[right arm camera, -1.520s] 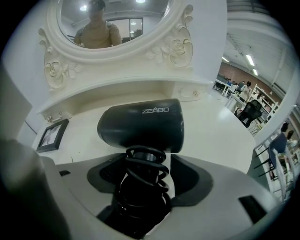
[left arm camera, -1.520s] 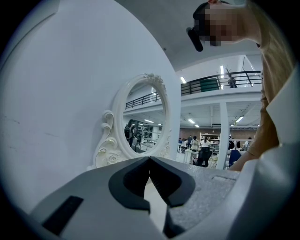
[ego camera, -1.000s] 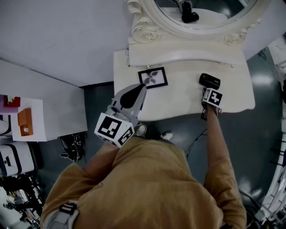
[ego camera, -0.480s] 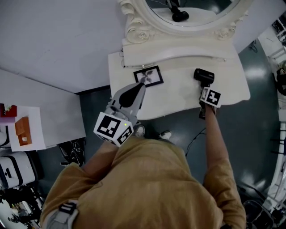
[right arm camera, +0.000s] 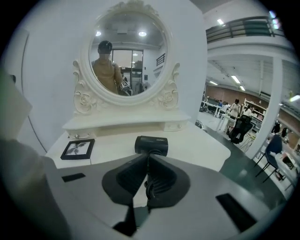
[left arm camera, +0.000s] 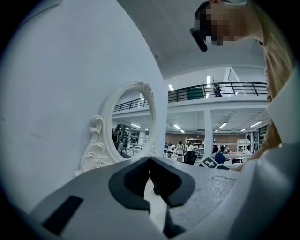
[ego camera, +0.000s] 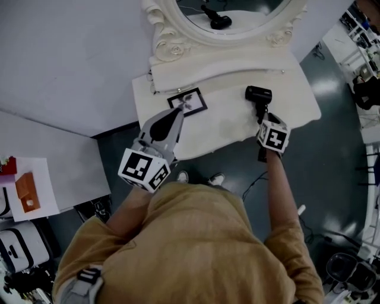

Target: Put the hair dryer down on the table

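Note:
The black hair dryer (ego camera: 259, 94) lies on the white dressing table (ego camera: 225, 127) with its head toward the mirror and its handle pointing at me. In the right gripper view its head (right arm camera: 151, 145) sits just past the jaw tips. My right gripper (ego camera: 262, 122) is at the handle's end, its jaws closing, and the ribbed black end of the handle is pinched between the pads (right arm camera: 148, 157). My left gripper (ego camera: 176, 113) hovers over the table's left front edge. Its jaw tips touch (left arm camera: 150, 159) and it holds nothing.
A small black picture frame (ego camera: 187, 101) lies on the left of the table. An ornate oval mirror (ego camera: 231, 18) with a low shelf stands along the back. A dark cord trails on the floor below the table's front edge. A white wall is to the left.
The table and dryer have slid up and left in the head view. My right gripper stays at the dryer's handle. The left gripper keeps its place by the table's front left.

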A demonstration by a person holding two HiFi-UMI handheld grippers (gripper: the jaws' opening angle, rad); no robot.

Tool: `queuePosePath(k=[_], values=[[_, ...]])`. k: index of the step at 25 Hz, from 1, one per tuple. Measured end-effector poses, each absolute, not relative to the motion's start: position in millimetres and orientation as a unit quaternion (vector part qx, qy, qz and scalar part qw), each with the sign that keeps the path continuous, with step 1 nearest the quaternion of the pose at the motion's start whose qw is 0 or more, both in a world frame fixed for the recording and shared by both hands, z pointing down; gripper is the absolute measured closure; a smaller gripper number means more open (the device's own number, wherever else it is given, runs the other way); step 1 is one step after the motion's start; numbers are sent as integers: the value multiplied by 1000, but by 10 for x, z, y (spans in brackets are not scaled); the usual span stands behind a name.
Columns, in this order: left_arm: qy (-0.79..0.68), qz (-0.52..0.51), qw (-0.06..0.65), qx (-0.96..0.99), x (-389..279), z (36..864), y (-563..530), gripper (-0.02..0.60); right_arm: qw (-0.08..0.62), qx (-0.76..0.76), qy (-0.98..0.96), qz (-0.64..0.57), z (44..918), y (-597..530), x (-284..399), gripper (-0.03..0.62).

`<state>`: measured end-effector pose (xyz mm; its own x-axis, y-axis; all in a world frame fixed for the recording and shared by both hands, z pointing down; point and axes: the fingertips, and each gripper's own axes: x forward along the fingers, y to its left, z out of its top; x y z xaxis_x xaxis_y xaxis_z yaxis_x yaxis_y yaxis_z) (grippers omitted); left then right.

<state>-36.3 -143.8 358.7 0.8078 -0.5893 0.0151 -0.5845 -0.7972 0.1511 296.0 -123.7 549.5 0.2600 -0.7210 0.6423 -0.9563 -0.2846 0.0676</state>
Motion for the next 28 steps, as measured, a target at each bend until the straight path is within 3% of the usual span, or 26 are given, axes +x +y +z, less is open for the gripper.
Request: queuePosePath(k=[1, 7, 28], values=[[-307, -17, 73, 949, -369, 3574, -1438, 578, 219, 762, -555, 254, 5426, -1201, 2927, 589], [-286, -19, 54, 956, -285, 3519, -1419, 578, 152, 759, -587, 238, 5006, -1012, 2702, 591], [-278, -54, 19, 959, -185, 3062, -1571, 578, 138, 784, -602, 61, 3613, -588, 2485, 591]])
